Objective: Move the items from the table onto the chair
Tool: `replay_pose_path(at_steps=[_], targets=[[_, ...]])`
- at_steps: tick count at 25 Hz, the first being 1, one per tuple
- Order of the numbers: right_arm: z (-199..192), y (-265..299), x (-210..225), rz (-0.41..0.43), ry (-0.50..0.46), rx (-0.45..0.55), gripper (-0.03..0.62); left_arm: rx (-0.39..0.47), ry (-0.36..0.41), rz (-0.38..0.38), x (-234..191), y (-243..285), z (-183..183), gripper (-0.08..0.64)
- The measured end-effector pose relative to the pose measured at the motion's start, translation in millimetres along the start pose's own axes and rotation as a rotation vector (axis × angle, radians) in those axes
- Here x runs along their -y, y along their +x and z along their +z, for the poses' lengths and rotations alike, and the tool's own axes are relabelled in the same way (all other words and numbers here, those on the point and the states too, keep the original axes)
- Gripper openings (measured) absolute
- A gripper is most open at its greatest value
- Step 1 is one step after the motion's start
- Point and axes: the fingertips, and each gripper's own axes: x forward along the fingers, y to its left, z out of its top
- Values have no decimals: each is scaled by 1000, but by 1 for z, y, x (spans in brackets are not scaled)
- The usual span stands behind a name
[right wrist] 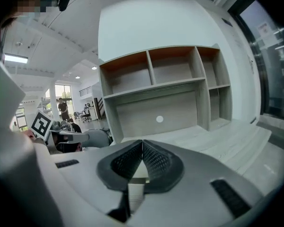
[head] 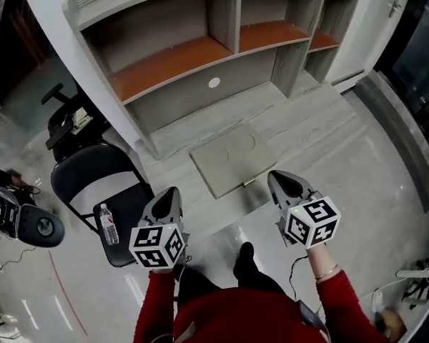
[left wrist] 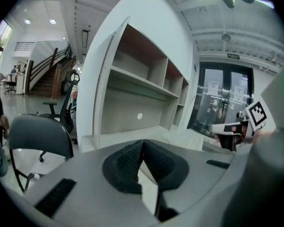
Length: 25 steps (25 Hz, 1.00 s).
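1. Both tools are clenched and hold nothing. In its own view the left tool has its ribbed pads meeting at the tips with only the surface showing beyond them. The right tool looks the same.
2. The thing left to move, as I judge it, is a flat grey item, perhaps a closed case or laptop. It lies on the surface ahead of both tools and between them, a little nearer the right one.
3. The folding chair stands just outside the left tool. A water bottle lies on its side on the seat.
4. The first risk is a bad grip. The item is thin and sits flush on the surface, so jaws that open too little or come in from above would probably skid over its top. A pinch on one edge alone could let it swing and drop.
5. The second risk is at the chair. The seat looks small for the flat item, and the bottle can roll. Setting the item down on or against the bottle could push the bottle off the seat or leave the item tilted and sliding.
6. A wide carry across to the left could also clip the chair's backrest, or the shelf unit ahead of the tools.
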Motion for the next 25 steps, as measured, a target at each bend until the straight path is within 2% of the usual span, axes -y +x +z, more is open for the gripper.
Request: replay_pose_path(at_steps=[3,7,10,13,17,22,23,25], targets=[[5,6,35,30,-8,-36,13,-46,-50,11,15,19,-2,9],[12,42,69,51,-15,-74,14,-128,-41,14,15,50,-5,32],[11,64,78,76,-8,-104,14,-184,-55,-11,13,71,-16,81],[4,79,89,96,25,-167,14,-239,-103,-51,18,91,-31,136],[-5,93,109,122,90,-240,14,-310,-137,-68,24,115,-48,170],[-27,104,104,185,82,-332,16,-377,-193,-55,23,115,-67,186],[-29,106,106,205,91,-351,24,-397,-213,-54,23,114,-71,189],[-33,112,110,249,131,-401,101,-432,-267,-57,24,114,-77,192]])
